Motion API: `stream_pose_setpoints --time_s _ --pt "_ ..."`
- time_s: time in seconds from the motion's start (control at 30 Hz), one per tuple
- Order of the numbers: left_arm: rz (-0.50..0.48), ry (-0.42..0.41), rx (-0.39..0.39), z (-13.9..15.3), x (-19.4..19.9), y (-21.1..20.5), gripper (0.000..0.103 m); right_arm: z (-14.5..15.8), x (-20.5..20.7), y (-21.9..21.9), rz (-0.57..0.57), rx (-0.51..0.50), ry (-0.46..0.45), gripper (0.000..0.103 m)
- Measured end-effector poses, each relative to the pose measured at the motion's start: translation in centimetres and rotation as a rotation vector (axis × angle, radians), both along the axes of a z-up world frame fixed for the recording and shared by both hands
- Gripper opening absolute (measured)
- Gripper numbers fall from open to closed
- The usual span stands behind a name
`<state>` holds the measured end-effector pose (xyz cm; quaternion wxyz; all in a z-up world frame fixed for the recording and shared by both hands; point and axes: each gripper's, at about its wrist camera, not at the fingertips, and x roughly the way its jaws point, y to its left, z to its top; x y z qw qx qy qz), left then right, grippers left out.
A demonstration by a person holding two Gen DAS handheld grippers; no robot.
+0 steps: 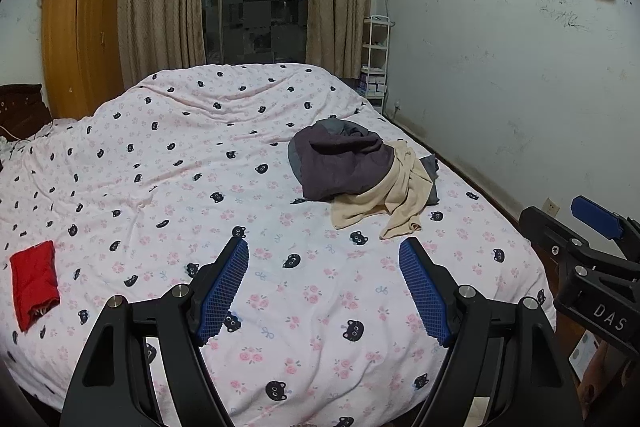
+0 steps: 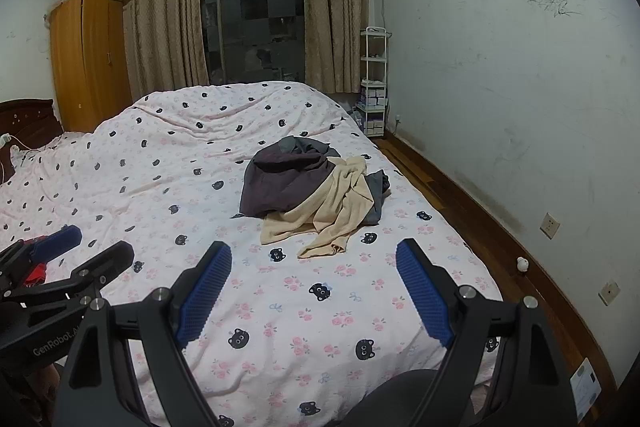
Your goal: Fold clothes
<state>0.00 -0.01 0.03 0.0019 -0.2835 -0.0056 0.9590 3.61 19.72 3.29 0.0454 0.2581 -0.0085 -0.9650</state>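
The folding looks to be between garments: one red piece (image 1: 34, 283) lies folded flat near the left edge of the bed (image 1: 200, 155), while a loose heap — a dark purple garment (image 1: 344, 167) on top, a beige garment (image 1: 400, 199) spilling out toward the near side and grey cloth (image 1: 432, 179) beneath — sits on the right half of the cat-print cover, well apart from both tools. The step in hand seems to be the reach for the next item, and nothing has been picked from the heap yet. The next move probably calls for carrying one gripper forward over the cover to the beige garment's near hem, which trails closest, and pinching a single layer so it lifts free of the purple one. The left gripper (image 1: 324, 263) hangs above bare cover with its blue pads spread wide and nothing between them; the right gripper (image 2: 314, 267) is just as wide and equally empty — it hovers short of the beige hem, touching no cloth.
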Motion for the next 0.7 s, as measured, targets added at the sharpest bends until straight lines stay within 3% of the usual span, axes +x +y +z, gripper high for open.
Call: stream_pose_setpoints --time_s 0.7 --pt "0.014 -0.008 0.014 0.3 -0.6 -1.0 0.074 -0.2 -0.3 0.3 -0.005 0.011 -0.005 0.086"
